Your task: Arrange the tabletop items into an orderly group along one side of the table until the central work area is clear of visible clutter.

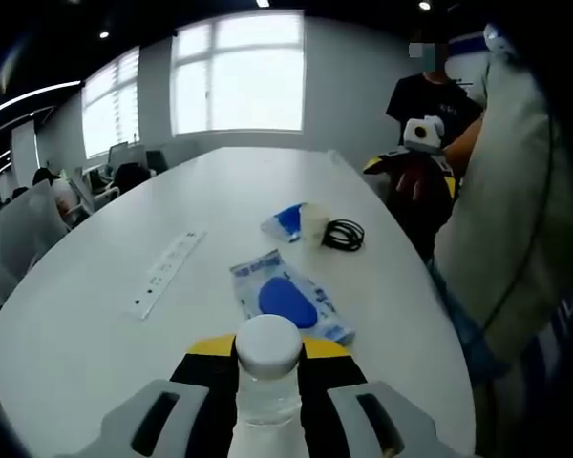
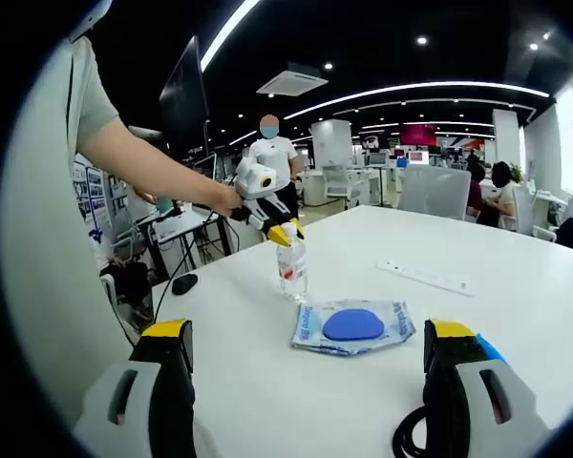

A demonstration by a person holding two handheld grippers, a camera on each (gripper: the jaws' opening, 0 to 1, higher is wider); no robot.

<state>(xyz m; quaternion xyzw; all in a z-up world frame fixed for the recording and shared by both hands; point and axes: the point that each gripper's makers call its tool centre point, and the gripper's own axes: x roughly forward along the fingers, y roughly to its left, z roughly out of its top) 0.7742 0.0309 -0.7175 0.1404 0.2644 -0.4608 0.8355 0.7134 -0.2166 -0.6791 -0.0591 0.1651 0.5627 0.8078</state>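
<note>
White tabletop (image 1: 95, 334) carried all the clutter: in the left gripper view we held the left gripper (image 1: 269, 401) clenched on a clear bottle (image 1: 267, 382), its white cap rising between the jaws, with a blue-filled pouch (image 1: 288, 298) just beyond it, a power strip (image 1: 167, 272) to the left, and a second packet (image 1: 291, 221) beside a coiled black cable (image 1: 344, 235) farther off. In the right gripper view our right gripper (image 2: 306, 382) stood released, jaws wide apart, the pouch (image 2: 353, 325) lying just past them, the bottle (image 2: 290, 264) standing on the table behind it in the left gripper (image 2: 279, 232), and the strip (image 2: 430, 279) to the far right.
</note>
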